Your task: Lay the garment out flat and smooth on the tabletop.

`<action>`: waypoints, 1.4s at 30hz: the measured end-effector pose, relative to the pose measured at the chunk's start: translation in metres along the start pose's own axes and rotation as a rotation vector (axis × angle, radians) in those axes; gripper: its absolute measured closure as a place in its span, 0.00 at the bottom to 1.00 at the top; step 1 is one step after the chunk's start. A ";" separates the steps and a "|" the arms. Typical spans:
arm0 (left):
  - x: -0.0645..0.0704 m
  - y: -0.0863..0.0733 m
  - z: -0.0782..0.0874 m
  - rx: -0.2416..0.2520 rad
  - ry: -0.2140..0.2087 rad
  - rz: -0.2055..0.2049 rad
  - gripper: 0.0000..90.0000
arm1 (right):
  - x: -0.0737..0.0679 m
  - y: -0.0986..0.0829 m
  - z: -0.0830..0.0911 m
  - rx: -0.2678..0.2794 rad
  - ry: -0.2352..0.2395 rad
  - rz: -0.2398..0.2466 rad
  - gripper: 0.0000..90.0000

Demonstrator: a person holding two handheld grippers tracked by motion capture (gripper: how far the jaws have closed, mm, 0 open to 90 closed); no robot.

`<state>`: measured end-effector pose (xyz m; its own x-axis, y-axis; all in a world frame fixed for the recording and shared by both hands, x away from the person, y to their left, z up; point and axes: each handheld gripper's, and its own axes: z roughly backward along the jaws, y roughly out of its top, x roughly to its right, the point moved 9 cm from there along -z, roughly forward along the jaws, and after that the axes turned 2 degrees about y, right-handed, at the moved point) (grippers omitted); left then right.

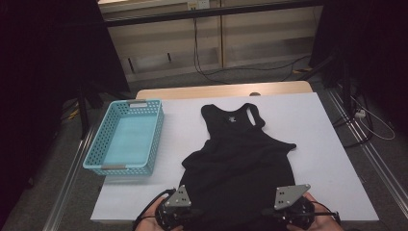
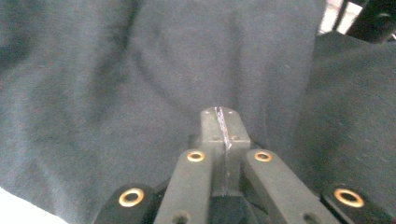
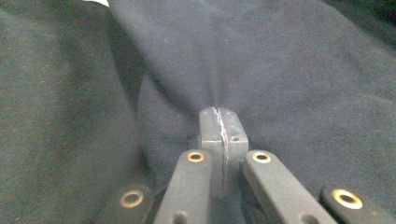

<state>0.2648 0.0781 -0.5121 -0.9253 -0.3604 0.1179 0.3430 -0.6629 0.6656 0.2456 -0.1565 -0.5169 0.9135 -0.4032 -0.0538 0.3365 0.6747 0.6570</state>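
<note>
1 white table (image 1: pixel 312 144) in a dim room holds 1 basket (image 1: pixel 126 137), 1 black top (image 1: pixel 240 154); 2 grippers, left gripper (image 2: pixel 219 114) and right gripper (image 3: pixel 219 114), pinch its hem.

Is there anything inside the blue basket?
No, the blue basket at the table's left shows only its bare bottom in the high view, and the black top lies beside it.

White worktop (image 1: pixel 317 144) carrying a black tank top (image 1: pixel 238 154) at centre toward 6 o'clock, and a turquoise perforated basket (image 1: pixel 126 136) at 9 o'clock.
</note>
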 end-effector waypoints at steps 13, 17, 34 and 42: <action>-0.011 0.002 0.010 0.064 0.067 0.047 0.84 | 0.013 0.007 0.006 0.099 -0.035 -0.084 0.72; -0.025 0.007 0.005 0.067 0.125 0.047 0.61 | 0.028 0.007 0.007 0.109 -0.099 -0.132 0.62; -0.066 0.049 -0.020 0.128 0.178 0.058 0.20 | 0.069 0.024 -0.015 0.063 -0.148 -0.134 0.58; -0.066 0.037 -0.022 0.114 0.223 0.020 0.20 | 0.069 0.026 -0.018 0.079 -0.150 -0.137 0.61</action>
<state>0.3423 0.0631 -0.5110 -0.8555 -0.5172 -0.0252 0.3290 -0.5804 0.7449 0.3216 -0.1564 -0.5170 0.8145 -0.5789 -0.0380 0.4305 0.5591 0.7086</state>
